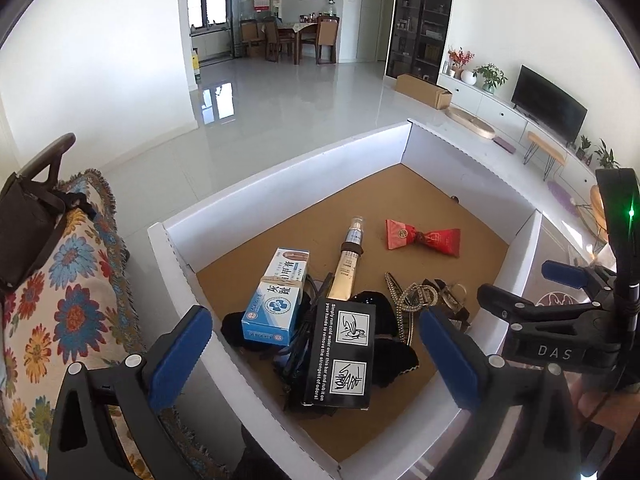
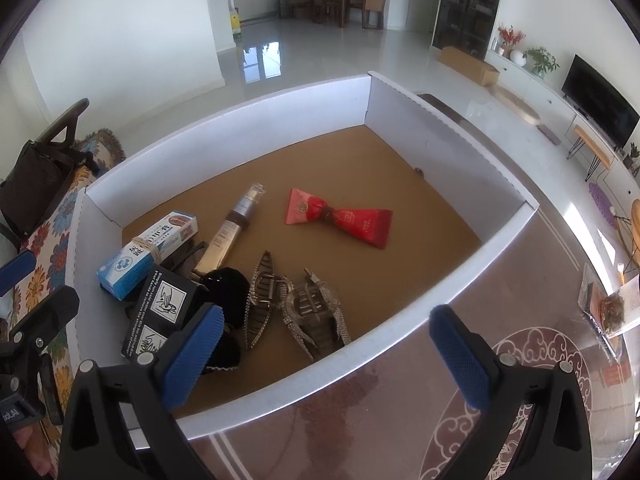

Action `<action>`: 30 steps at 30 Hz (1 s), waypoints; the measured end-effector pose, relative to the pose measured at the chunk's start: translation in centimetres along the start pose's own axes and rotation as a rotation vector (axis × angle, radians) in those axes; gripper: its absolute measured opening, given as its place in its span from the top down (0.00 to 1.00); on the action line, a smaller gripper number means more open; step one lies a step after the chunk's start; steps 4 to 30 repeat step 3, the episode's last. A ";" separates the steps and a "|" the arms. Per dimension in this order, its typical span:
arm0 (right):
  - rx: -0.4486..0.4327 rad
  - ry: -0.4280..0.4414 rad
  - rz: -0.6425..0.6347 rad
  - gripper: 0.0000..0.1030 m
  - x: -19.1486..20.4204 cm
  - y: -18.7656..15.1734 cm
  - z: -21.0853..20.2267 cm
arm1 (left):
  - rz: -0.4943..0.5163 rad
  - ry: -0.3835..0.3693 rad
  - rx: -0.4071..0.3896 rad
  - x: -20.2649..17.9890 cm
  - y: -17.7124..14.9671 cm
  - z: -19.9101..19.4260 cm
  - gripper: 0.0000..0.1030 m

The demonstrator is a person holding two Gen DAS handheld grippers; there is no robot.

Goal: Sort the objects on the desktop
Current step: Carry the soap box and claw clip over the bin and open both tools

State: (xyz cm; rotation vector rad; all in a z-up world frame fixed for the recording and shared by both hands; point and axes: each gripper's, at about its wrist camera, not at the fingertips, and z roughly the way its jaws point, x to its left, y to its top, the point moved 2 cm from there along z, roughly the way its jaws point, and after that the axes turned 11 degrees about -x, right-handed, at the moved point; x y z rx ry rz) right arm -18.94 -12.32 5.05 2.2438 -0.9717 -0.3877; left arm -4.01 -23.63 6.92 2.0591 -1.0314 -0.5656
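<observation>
A white cardboard box (image 1: 280, 168) with a brown floor holds a blue medicine carton (image 1: 276, 296), a black carton with white pictograms (image 1: 344, 356), a gold pump tube (image 1: 348, 264), a red wrapped packet (image 1: 424, 238), rhinestone hair clips (image 1: 416, 300) and some black fabric (image 1: 390, 356). My left gripper (image 1: 316, 356) hangs open above the black carton, with nothing between its pads. My right gripper (image 2: 328, 354) is open and empty over the box's near wall (image 2: 400, 320), just short of the hair clips (image 2: 316, 312). The red packet (image 2: 340, 216) lies alone mid-box.
The box sits on a glass tabletop (image 2: 400, 420) with a swirl pattern under it. A clear packet (image 2: 612, 312) lies at the table's right edge. Left of the box are a floral throw (image 1: 60, 280) and a dark bag (image 1: 24, 232).
</observation>
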 end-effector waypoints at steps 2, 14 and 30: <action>0.002 0.001 -0.006 0.00 0.1 0.0 0.2 | -0.008 0.033 -0.046 0.1 0.0 -0.7 0.00; 0.002 0.002 -0.007 0.00 0.2 0.0 0.2 | -0.001 0.034 -0.047 0.0 0.1 -0.8 0.00; 0.002 0.002 -0.007 0.00 0.2 0.0 0.2 | -0.001 0.034 -0.047 0.0 0.1 -0.8 0.00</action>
